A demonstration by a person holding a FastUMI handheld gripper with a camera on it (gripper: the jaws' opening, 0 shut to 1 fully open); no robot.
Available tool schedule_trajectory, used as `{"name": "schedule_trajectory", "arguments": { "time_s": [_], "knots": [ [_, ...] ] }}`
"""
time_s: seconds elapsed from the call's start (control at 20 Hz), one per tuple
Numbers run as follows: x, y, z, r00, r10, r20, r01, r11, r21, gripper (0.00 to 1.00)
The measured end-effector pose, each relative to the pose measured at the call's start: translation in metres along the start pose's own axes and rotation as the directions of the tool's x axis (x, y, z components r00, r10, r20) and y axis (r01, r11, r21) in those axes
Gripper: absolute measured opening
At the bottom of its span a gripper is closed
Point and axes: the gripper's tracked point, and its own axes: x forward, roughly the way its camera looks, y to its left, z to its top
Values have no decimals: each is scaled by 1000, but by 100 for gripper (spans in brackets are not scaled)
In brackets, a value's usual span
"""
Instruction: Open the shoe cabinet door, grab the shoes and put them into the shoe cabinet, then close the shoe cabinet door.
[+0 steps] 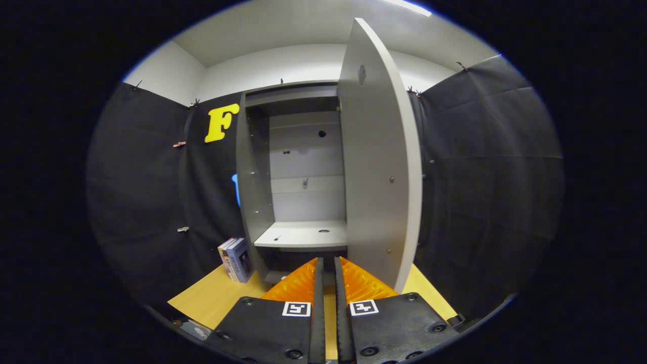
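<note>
A grey shoe cabinet stands on the wooden floor just ahead of my fingers. Its door is swung open toward me, hinged on the right side, with its edge facing me. Inside, a grey shelf lies bare, and the back panel shows a few holes. My gripper points at the cabinet's lower part, its two orange fingers nearly together with a thin gap and nothing between them.
Two or three books stand on the wooden floor against the cabinet's left side. Black cloth walls close in on the left and right. The open door takes up the room to the right of the cabinet opening.
</note>
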Motion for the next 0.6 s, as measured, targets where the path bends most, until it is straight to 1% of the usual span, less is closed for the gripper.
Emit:
{"name": "schedule_trajectory", "arguments": {
  "time_s": [0.1, 0.2, 0.4, 0.5, 0.6],
  "knots": [
    [10, 24, -30, 996, 57, -63, -57, 998, 2, 13],
    [13, 35, -56, 987, 102, -122, -104, 995, -7, 13],
    [22, 65, -109, 956, 177, -233, -186, 982, -18, 14],
    [30, 77, -142, 936, 178, -305, -197, 980, -33, 14],
    [39, 88, -172, 914, 171, -369, -192, 981, -21, 14]
  ]
}}
